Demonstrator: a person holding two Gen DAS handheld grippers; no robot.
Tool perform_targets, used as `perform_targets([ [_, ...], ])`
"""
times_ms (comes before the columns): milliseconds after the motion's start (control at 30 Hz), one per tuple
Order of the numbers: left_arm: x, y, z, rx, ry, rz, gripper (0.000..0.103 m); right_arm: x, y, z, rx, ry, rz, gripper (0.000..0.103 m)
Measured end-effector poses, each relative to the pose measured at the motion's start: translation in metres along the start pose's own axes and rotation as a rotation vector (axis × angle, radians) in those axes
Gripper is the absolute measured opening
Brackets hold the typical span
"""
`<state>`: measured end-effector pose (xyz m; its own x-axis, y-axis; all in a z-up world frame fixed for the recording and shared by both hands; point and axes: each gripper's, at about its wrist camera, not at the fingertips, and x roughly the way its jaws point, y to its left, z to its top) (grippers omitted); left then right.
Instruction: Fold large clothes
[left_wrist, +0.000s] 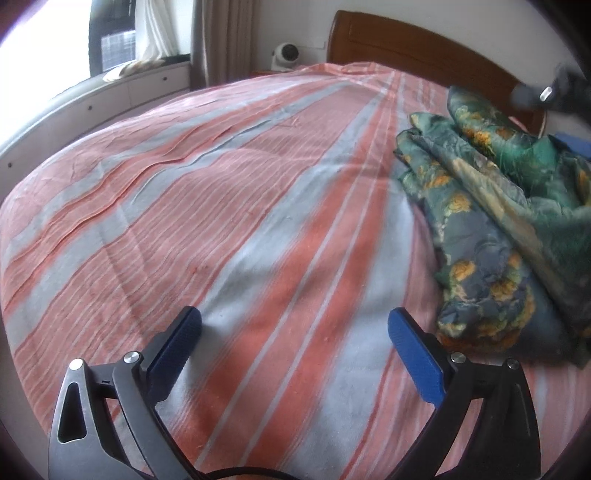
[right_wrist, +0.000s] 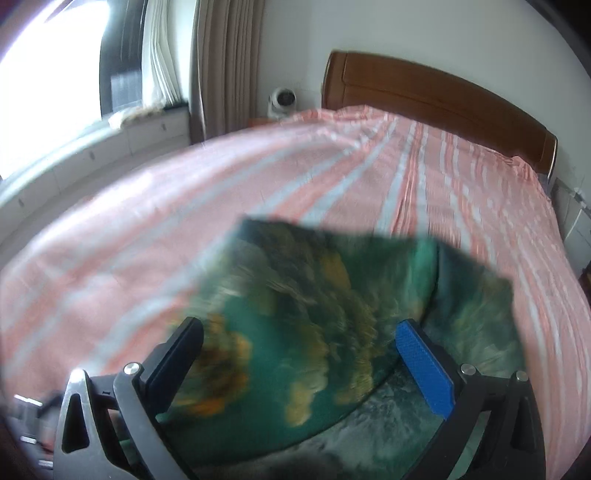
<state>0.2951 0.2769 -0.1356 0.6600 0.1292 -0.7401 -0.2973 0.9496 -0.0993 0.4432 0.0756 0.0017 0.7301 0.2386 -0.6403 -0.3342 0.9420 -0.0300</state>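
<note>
A large green garment with yellow flowers (left_wrist: 495, 221) lies crumpled on the right side of a bed. My left gripper (left_wrist: 295, 325) is open and empty, low over the striped bed sheet (left_wrist: 221, 184), to the left of the garment. In the right wrist view the same garment (right_wrist: 314, 314) fills the lower middle, blurred. My right gripper (right_wrist: 299, 339) is open with its jaws wide on either side of the cloth, close above it. Part of the right gripper (left_wrist: 546, 94) shows blurred at the far right of the left wrist view.
The bed has a pink and grey striped sheet (right_wrist: 443, 184) and a wooden headboard (right_wrist: 424, 92) at the far end. A small white fan (left_wrist: 286, 55) stands beside the headboard. A window with curtains (right_wrist: 221, 62) and a low white ledge (left_wrist: 92, 107) are on the left.
</note>
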Motion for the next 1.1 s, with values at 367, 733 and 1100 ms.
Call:
perform_targets([
  [367,-0.024,-0.004,0.112,-0.200,0.097,-0.693,0.102,-0.135,-0.156,-0.063,0.253,-0.053,0.025,0.103],
  [733,0.099,-0.064,0.109,-0.012,0.475,-0.603,0.103,-0.068,-0.252,-0.169,0.792,0.109,0.395,0.103],
  [1100,0.106,-0.108,0.106,0.094,0.508,-0.503,0.086,0.002,-0.186,-0.119,0.564,0.186,0.469,0.088],
])
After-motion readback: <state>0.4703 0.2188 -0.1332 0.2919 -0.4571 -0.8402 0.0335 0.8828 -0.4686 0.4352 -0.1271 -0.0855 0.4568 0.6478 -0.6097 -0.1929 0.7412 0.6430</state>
